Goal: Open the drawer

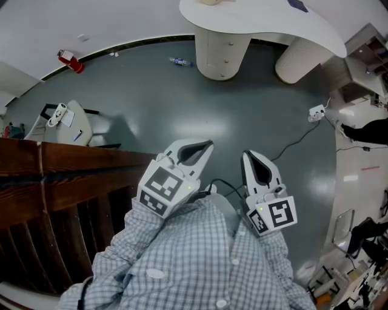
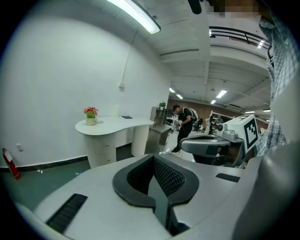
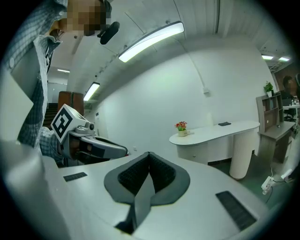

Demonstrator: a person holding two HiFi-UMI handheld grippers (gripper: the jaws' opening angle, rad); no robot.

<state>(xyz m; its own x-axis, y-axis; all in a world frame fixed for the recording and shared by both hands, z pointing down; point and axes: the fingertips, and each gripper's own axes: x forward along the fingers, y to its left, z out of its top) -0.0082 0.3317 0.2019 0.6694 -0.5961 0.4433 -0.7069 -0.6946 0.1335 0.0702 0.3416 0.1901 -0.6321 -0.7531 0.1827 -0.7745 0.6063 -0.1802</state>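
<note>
A white curved desk stands far across the floor, and its round pedestal carries the drawers with small knobs. The same desk appears in the left gripper view and in the right gripper view, still distant. I hold both grippers close to my body, side by side, well short of the desk. My left gripper is shut with nothing in it. My right gripper is shut and empty too.
A dark wooden railing runs along the left. A red fire extinguisher, a white chair, a bottle and a power strip with its cable lie on the grey-green floor. A flower pot sits on the desk. A person stands far off.
</note>
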